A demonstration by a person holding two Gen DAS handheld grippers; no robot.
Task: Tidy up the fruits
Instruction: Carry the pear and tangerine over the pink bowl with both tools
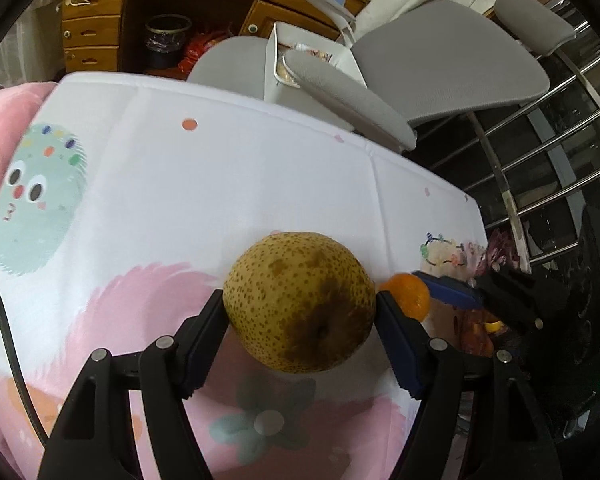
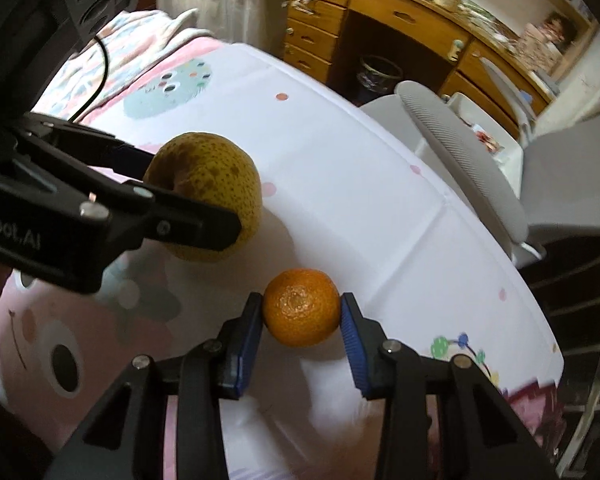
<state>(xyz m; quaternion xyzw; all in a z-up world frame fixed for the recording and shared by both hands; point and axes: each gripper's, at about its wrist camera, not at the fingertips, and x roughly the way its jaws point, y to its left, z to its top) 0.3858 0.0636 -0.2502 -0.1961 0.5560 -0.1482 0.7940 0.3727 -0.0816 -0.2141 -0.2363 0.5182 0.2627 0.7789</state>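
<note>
Left gripper (image 1: 300,304) is clamping a large round yellow-brown speckled pear (image 1: 300,302), blue pads pressing both sides, lower centre of the left wrist view. In the right wrist view the same pear (image 2: 210,200) is sitting left of centre between black fingers coming in from the left edge; it appears to be off the cloth, shadow beneath it.

Right gripper (image 2: 302,314) is squeezing a small round orange mandarin (image 2: 302,307), lower centre of that view, pads touching both sides, stem scar facing the camera. In the left wrist view the mandarin (image 1: 408,294) is peeking out just right of the pear, partly hidden behind the left gripper's right finger.

Both fruits are sitting over a white tablecloth with pink and mint cartoon prints (image 1: 220,168). A grey padded office chair (image 1: 440,64) is standing past the table's far edge, upper right of the left view; a wooden desk with drawers (image 2: 340,12) is running along the top of the right view.
</note>
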